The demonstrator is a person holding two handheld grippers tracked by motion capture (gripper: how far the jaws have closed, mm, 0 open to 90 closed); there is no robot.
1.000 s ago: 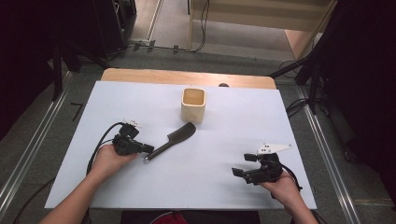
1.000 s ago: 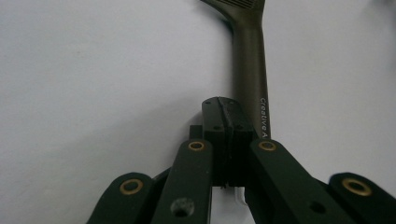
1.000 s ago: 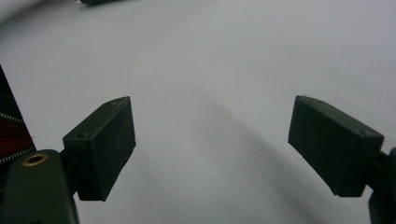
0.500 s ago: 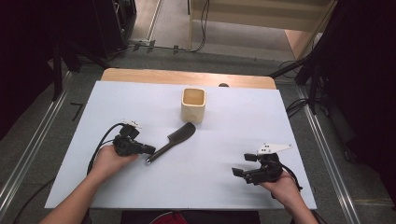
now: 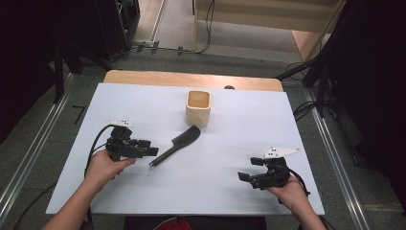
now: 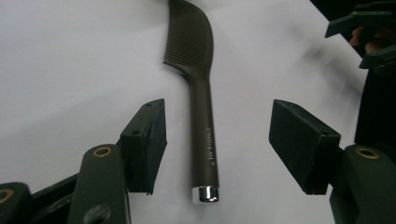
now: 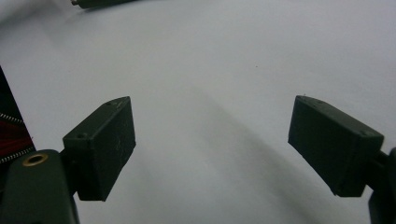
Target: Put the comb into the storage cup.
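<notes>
The left tool [image 5: 154, 151] has just been opening; its jaws stand wide, free of the comb [image 5: 176, 145], so lift straight away without nudging the handle. The comb lies flat mid-table [image 5: 230, 139], handle toward the near-left corner, teeth toward the cup [image 5: 198, 107]. The right tool [image 5: 242, 177] rests wide, empty.

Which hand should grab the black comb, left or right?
Probably the left. The left tool sits right at the comb's handle end, and its jaws have just been opening, with the handle lying between them untouched. The right tool is open too, but well away from the comb.
</notes>
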